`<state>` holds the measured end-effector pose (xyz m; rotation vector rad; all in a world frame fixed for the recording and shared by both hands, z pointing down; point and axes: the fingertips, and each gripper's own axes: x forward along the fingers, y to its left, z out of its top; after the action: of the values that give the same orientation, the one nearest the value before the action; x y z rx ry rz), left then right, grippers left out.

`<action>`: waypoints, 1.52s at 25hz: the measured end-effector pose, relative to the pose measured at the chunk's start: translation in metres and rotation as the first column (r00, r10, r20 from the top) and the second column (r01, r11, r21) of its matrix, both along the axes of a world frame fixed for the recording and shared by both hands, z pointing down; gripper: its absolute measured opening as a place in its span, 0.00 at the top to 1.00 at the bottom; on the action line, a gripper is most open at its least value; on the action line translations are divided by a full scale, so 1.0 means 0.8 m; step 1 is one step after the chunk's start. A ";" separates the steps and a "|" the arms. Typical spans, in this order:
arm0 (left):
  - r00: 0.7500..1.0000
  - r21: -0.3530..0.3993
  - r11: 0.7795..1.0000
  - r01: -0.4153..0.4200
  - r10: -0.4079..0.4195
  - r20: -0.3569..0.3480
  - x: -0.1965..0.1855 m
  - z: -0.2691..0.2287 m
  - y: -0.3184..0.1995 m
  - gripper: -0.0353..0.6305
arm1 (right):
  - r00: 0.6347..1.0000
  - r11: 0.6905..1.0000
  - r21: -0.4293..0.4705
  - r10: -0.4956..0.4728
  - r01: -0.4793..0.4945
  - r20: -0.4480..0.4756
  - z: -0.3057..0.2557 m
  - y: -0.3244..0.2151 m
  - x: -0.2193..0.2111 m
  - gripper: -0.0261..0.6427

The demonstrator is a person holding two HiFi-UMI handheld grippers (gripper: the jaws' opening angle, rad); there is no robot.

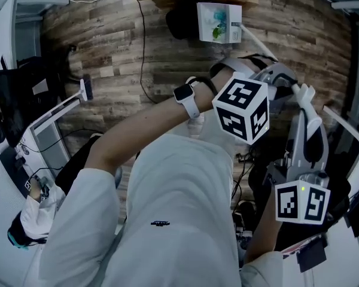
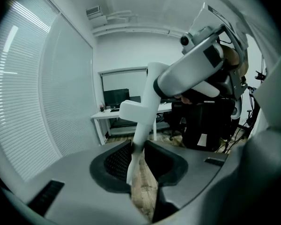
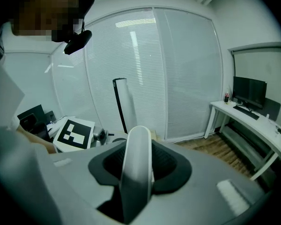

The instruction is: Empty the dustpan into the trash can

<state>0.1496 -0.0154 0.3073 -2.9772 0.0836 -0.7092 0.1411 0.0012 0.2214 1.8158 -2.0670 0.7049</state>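
Left gripper view has my left claw (image 2: 139, 149) clenched on the thin end of the dustpan's white handle (image 2: 150, 97), which rises away from the jaws toward the upper right; right gripper view has my right claw (image 3: 136, 149) grasping a thicker, rounded stretch of handle that fills its gap; head view puts the two claws near each other; the pan itself is out of sight.

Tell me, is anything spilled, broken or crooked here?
Nothing stands out. The left gripper and the right gripper both grip a white handle, and nothing looks broken. No spilled dirt shows on the wooden floor.
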 end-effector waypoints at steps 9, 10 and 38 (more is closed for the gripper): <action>0.990 0.021 0.990 0.138 -0.138 -0.016 -0.049 -0.012 -0.049 0.81 | 0.990 0.989 0.047 -0.141 0.142 -0.025 -0.011 -0.043 -0.047 0.76; 0.987 0.015 0.987 0.161 -0.161 -0.021 -0.054 -0.014 -0.053 0.81 | 0.987 0.986 0.053 -0.159 0.161 -0.032 -0.012 -0.047 -0.052 0.76; 0.768 0.033 0.779 0.626 -0.609 -0.198 -0.201 -0.027 -0.088 0.80 | 0.712 0.711 0.174 -0.589 0.681 -0.381 -0.019 -0.055 -0.203 0.78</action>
<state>-0.0115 -0.0858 0.2857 -2.8851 1.1260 -0.4475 -0.0211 -0.0428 0.2058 1.0601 -2.4472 -0.0917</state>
